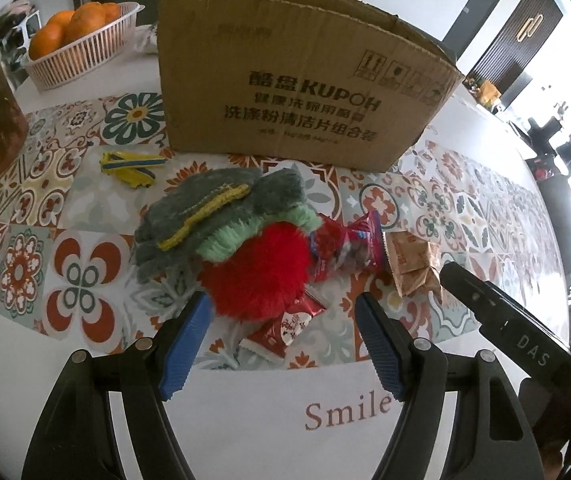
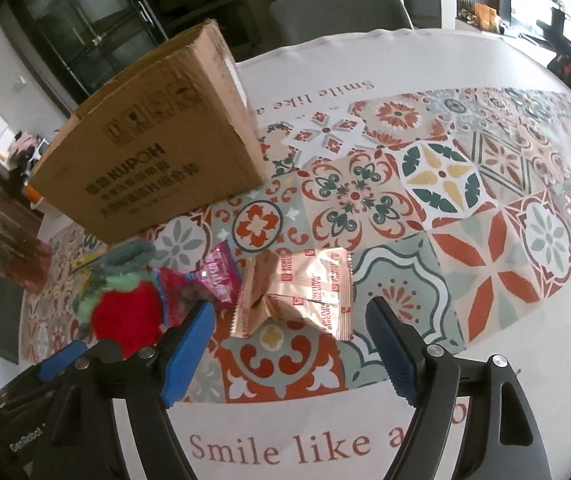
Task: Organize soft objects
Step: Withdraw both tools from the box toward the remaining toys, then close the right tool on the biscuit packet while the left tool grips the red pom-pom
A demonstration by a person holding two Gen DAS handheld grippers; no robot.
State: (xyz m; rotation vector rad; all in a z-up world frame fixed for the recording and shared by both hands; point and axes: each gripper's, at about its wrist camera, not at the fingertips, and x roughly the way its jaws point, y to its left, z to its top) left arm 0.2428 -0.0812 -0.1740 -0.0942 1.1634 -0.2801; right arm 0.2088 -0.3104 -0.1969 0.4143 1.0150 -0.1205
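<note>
Currently the soft things sit in one loose heap on the table (image 1: 97, 364), just in front of the cardboard box (image 1: 297, 80): a red fluffy ball (image 1: 259, 272) nearest the left gripper (image 1: 281, 312), a pale green knitted piece (image 1: 229, 236) touching its far side, and a grey fuzzy cloth with yellow trim (image 1: 205, 204) draped behind and over that. Snack wrappers are mixed in. A red-and-white packet (image 1: 285, 330) lies partly under the ball's near edge, a crimson packet (image 1: 345, 248) touches the ball's right side, and a tan biscuit packet (image 2: 301, 292) lies just beyond it, in front of the right gripper (image 2: 289, 316).

Left gripper: fingers spread wide, nothing between them, aimed at the red ball. Right gripper: likewise spread and empty, lined up on the biscuit packet. Neither touches anything, as far as the views show.

Judgement: this is the approach before a pick. Nothing soft can be seen in the box, though its interior is hidden from both views.

Next move, probably: advance the left gripper so the fingers straddle the red ball, and close gently, since it will compress. Keep the lower finger clear of the red-and-white packet, or it may be dragged along. Then lift over the box's near wall.

Off to the side: yellow-and-blue strips (image 1: 133, 166), a basket of oranges (image 1: 77, 40).
</note>
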